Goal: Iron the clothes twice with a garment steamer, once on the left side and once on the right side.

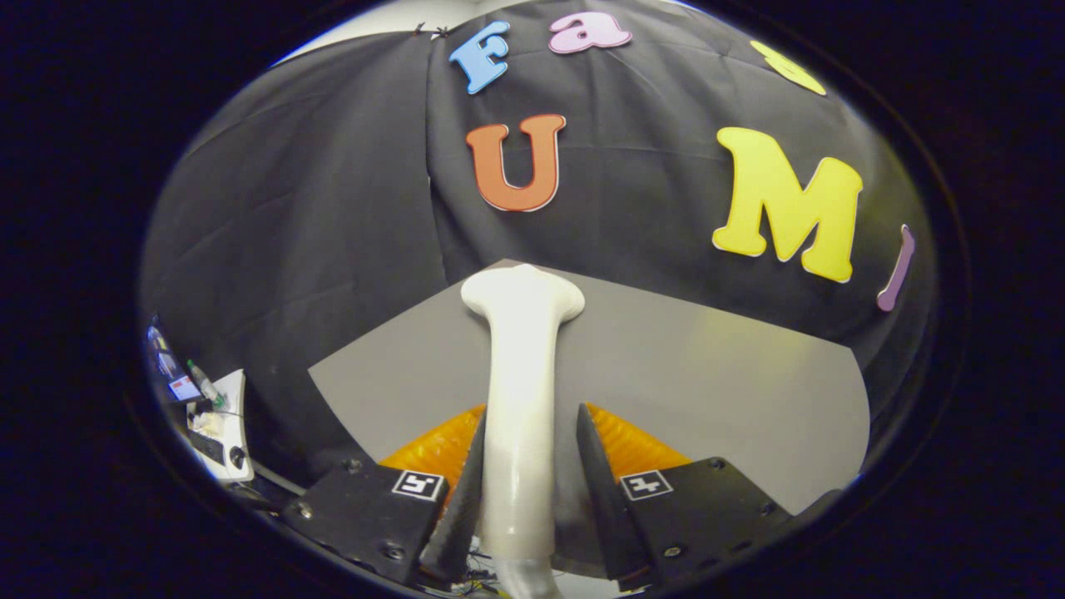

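Firmly, the claw (522,466) grips the white garment steamer (520,399) above the grey table (732,374).

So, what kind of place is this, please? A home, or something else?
Probably a recording booth, not a real home: a black cloth wall hangs behind a plain grey table, and electronic gear sits beside it. The gripper holds a white garment steamer between its fingers.

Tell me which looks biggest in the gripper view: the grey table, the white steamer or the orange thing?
1. Grey table: looks largest.
2. White steamer, between the gripper fingers: next, though its nearness to the camera makes it look bigger.
3. Orange thing: looks smallest, but the fingers and steamer hide part of it.
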The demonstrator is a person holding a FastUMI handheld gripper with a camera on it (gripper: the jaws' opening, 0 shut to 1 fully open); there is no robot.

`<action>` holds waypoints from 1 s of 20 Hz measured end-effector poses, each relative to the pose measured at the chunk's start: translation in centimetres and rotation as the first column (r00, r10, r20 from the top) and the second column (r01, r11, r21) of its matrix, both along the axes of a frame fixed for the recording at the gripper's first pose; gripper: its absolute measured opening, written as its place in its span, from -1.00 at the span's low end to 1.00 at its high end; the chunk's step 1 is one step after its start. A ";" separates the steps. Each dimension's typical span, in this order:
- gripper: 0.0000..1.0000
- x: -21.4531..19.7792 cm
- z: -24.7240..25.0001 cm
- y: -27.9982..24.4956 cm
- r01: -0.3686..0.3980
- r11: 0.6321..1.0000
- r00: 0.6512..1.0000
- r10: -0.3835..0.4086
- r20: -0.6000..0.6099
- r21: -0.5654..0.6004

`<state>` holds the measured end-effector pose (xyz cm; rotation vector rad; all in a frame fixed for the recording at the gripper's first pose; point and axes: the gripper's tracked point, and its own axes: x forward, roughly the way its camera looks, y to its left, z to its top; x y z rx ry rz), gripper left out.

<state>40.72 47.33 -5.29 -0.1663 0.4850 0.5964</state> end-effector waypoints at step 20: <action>-0.26 -6.8 4.8 -10.0 0.100 0.981 0.994 -0.106 0.026 0.166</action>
